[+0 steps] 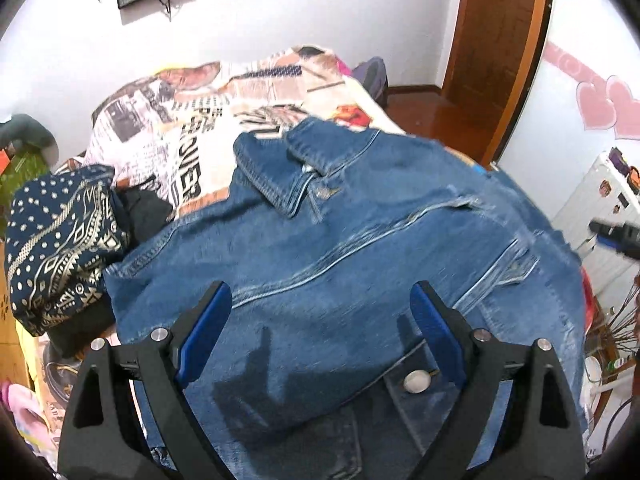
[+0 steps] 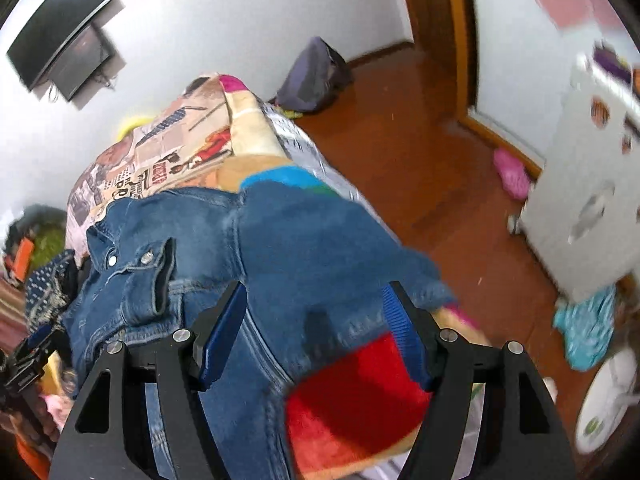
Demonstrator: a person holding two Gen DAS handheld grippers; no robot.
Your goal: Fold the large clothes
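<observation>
A blue denim jacket lies spread on the bed, collar away from me, a white snap button near its front edge. My left gripper hovers open above the jacket's near part, holding nothing. In the right wrist view the jacket lies over the bed's right side, its cuffed sleeve folded at the left. My right gripper is open above the jacket's hem, empty. The right gripper's tip shows in the left wrist view at the right edge.
The bed has a printed cover and a bright blanket. A folded navy patterned garment lies at the left. A red wooden floor, a white cabinet and a purple bag lie to the right.
</observation>
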